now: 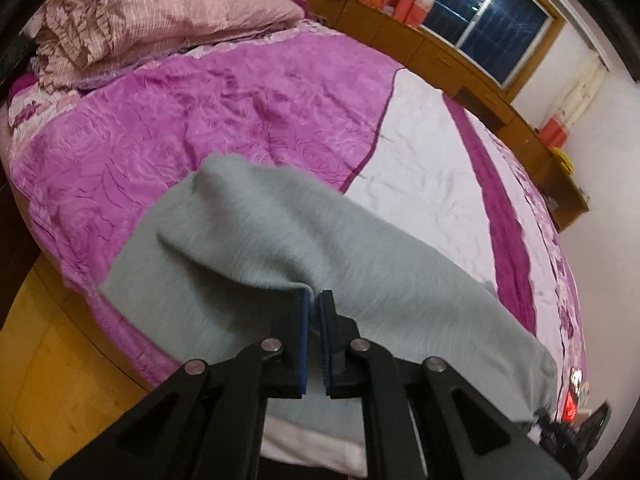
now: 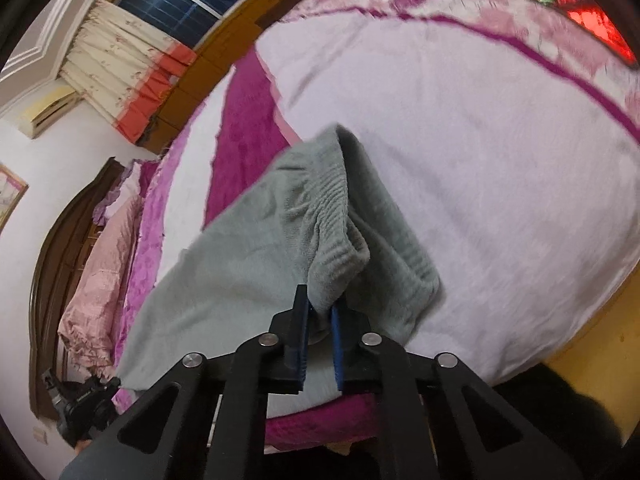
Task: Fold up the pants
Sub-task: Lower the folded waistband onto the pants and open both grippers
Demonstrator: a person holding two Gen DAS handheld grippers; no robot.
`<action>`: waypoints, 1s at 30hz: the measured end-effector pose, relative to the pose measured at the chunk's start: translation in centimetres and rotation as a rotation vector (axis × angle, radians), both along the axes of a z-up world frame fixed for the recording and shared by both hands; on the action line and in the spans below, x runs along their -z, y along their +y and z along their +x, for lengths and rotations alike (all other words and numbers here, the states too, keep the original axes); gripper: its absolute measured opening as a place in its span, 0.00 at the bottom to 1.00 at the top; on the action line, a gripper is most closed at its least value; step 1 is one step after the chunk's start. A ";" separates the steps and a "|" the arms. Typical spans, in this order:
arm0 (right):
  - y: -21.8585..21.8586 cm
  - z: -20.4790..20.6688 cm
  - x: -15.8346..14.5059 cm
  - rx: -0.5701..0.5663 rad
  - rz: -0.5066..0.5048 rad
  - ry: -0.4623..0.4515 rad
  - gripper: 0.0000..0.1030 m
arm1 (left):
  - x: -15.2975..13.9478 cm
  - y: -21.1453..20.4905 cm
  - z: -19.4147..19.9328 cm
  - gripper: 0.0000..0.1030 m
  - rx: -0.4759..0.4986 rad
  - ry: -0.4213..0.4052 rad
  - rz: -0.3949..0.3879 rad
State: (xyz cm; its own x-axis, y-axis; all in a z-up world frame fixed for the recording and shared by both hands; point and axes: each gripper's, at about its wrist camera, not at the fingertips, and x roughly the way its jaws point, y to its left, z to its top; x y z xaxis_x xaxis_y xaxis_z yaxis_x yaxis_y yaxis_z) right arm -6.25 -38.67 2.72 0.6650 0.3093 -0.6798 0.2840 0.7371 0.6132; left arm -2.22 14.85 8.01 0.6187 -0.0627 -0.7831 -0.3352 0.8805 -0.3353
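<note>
The left tongs (image 1: 315,294) reach forward and slightly downward over the near edge of the bed (image 1: 432,152), their blue pads (image 1: 305,344) nearly pressed together and pinching an edge of the grey-green pants (image 1: 240,240) at the tips. From that grip the cloth spreads away on both sides, draped over the magenta cover (image 1: 180,120) to the left and running down to the right, where the other tool shows dark at the frame's lower corner.

The right tongs (image 2: 320,304) are tilted hard, so the room stands almost sideways in their view. Their pads are close together and pinch a bunched fold of the pants' ribbed waistband (image 2: 336,224), which rises from the tips in a lifted ridge. The rest of the pants (image 2: 224,280) hang and stretch leftward towards the left tool (image 2: 86,408), seen low at the left edge. Beneath lies the pale part of the bedcover (image 2: 480,160).

So the pants are held at two points, partly lifted, partly resting on the bed. A pink quilt (image 1: 152,16) lies heaped at the bed's head, and a dark window (image 1: 488,24) with curtains stands beyond.
</note>
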 end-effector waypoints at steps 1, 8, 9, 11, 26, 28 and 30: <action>0.0 -0.1 -0.5 -0.008 -0.008 -0.014 0.01 | -0.3 -0.1 -0.4 0.05 0.012 -0.002 0.006; -0.8 -1.7 -3.1 -0.005 -0.037 -0.067 0.00 | -1.0 0.0 -2.6 0.05 0.048 -0.016 0.027; -0.9 -1.9 -3.2 -0.003 -0.039 -0.067 0.00 | -0.9 0.1 -2.7 0.05 0.050 -0.013 0.026; -0.7 -2.3 -3.2 -0.006 -0.051 -0.056 0.00 | -0.3 0.1 -2.9 0.05 0.056 0.000 0.030; 0.5 -2.0 1.0 -0.010 -0.190 0.108 0.00 | 5.3 -0.4 -2.7 0.05 0.076 0.137 0.076; 0.4 -2.0 1.4 -0.005 -0.187 0.114 0.00 | 5.4 -0.3 -2.8 0.06 0.085 0.139 0.081; 0.4 -2.0 1.6 0.003 -0.190 0.124 0.00 | 5.2 -0.2 -3.0 0.07 0.091 0.131 0.079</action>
State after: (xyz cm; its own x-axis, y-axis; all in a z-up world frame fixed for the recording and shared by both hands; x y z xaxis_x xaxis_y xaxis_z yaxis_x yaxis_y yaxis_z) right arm -8.21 -38.30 1.08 0.5737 0.1663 -0.8020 0.3509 0.8349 0.4241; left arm -5.20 14.66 2.78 0.5055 -0.0487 -0.8614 -0.2894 0.9310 -0.2225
